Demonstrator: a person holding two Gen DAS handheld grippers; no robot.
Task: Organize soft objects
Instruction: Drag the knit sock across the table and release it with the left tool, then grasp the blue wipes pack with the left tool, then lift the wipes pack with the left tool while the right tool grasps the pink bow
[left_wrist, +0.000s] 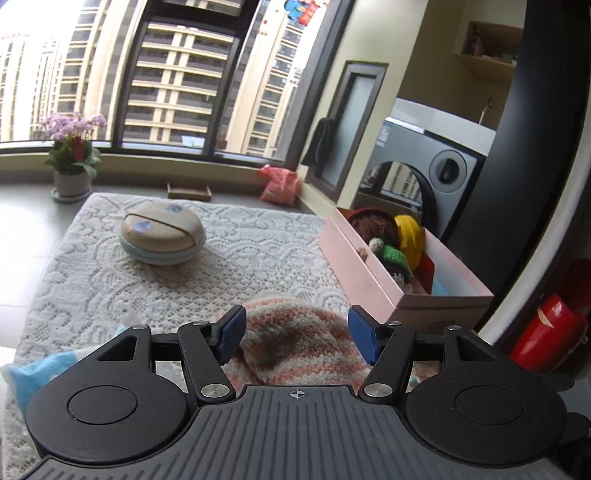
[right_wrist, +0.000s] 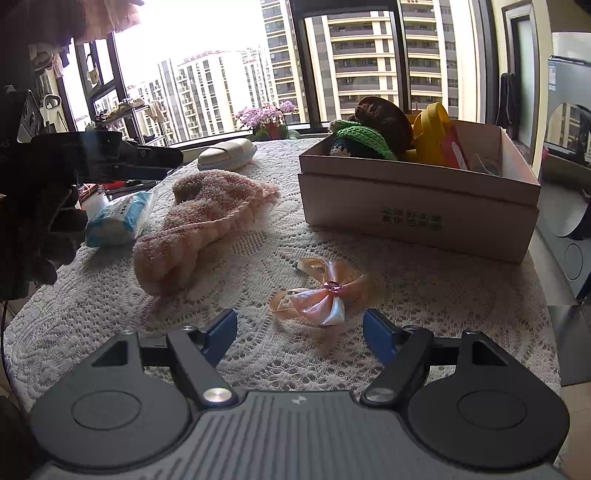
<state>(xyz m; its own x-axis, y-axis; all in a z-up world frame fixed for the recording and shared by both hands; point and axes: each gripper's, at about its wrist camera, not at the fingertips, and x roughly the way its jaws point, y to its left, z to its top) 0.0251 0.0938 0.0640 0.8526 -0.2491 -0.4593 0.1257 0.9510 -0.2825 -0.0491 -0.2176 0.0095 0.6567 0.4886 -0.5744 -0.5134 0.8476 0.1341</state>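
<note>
Your left gripper (left_wrist: 295, 330) tilts down over the knit hat (left_wrist: 295, 347), jaws apart and empty, while your right gripper (right_wrist: 300, 334) angles down before the bow (right_wrist: 321, 293), jaws apart.

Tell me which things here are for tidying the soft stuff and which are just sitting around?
For the job:
- fluffy pink-and-white knitted piece
- shiny pink ribbon bow
- round beige macaron-shaped cushion
- pink cardboard box, already holding knitted toys
- blue-and-white packet, perhaps

Just sitting around:
- potted pink flowers
- grey washing machine
- red plastic bag
</note>
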